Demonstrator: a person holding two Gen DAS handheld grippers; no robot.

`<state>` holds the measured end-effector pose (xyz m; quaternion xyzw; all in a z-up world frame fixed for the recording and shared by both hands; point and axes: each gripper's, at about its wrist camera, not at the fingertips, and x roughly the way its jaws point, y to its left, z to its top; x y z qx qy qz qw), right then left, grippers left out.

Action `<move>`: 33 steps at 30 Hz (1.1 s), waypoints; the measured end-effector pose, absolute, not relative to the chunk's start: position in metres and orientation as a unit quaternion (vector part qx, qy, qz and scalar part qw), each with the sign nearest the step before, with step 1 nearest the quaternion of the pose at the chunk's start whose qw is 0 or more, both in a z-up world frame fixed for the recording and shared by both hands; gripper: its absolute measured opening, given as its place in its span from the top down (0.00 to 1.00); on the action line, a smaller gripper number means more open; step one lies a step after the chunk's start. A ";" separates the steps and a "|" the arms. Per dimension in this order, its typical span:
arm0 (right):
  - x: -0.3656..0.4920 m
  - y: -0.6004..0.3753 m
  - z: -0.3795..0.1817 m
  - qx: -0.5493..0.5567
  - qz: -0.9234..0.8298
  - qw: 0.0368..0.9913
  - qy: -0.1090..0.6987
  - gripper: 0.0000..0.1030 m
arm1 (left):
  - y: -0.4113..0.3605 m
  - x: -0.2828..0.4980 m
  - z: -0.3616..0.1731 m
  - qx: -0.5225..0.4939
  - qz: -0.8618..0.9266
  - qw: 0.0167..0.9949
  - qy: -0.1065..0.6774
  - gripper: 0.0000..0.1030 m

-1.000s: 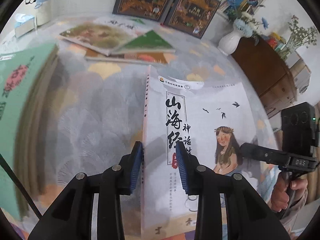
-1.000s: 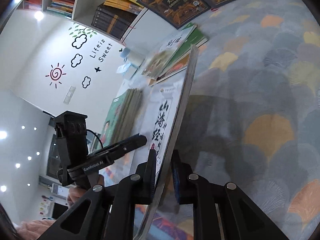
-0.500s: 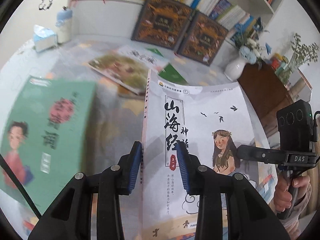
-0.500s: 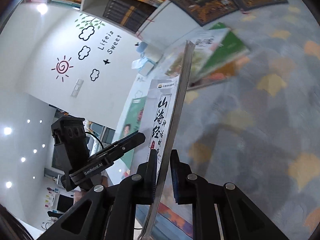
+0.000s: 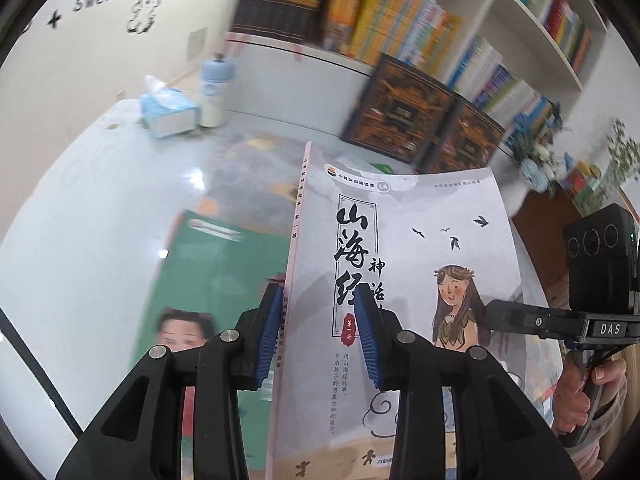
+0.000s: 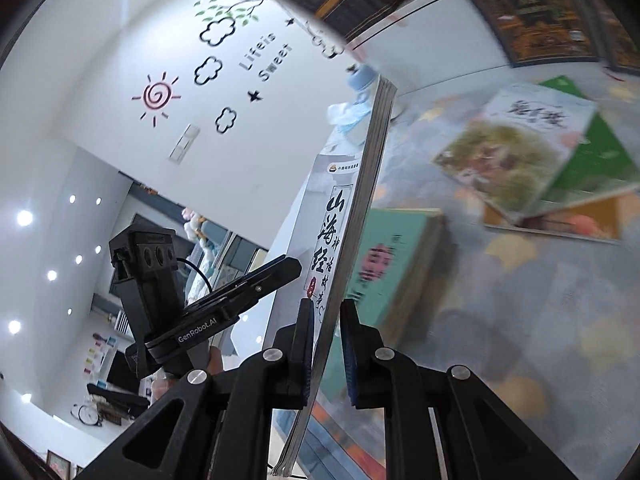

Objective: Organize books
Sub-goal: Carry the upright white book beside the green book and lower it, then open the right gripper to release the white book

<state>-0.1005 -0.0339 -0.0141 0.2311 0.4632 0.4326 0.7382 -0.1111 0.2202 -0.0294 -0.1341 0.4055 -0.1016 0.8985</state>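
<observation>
Both tools grip one white-covered book (image 5: pixel 400 280) – left tool (image 5: pixel 316 336) clamped over its spine, right tool (image 6: pixel 326 344) pinching its page edge – above a green book (image 6: pixel 384 264)

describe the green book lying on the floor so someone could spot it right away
Start at the patterned rug in front of the bookshelf. The green book lies flat at its edge, below the white book held in both grippers. Unlike the overlapping books further along, it lies alone, teal with a round pink emblem.
</observation>
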 end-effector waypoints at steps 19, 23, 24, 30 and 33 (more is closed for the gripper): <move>-0.056 0.062 -0.102 0.208 0.421 0.699 0.539 0.87 | 0.293 -0.083 -0.090 -0.110 -0.098 0.876 0.458 0.65; -0.053 0.068 -0.110 0.209 0.425 0.689 0.548 0.87 | 0.296 -0.083 -0.094 -0.112 -0.094 0.874 0.463 0.65; -0.054 0.069 -0.111 0.209 0.426 0.688 0.549 0.87 | 0.296 -0.083 -0.095 -0.108 -0.091 0.874 0.464 0.64; -0.059 0.072 -0.109 0.202 0.421 0.694 0.549 0.87 | 0.298 -0.084 -0.095 -0.096 -0.084 0.876 0.465 0.62; -0.061 0.076 -0.107 0.202 0.415 0.695 0.552 0.83 | 0.300 -0.083 -0.097 -0.099 -0.068 0.875 0.469 0.62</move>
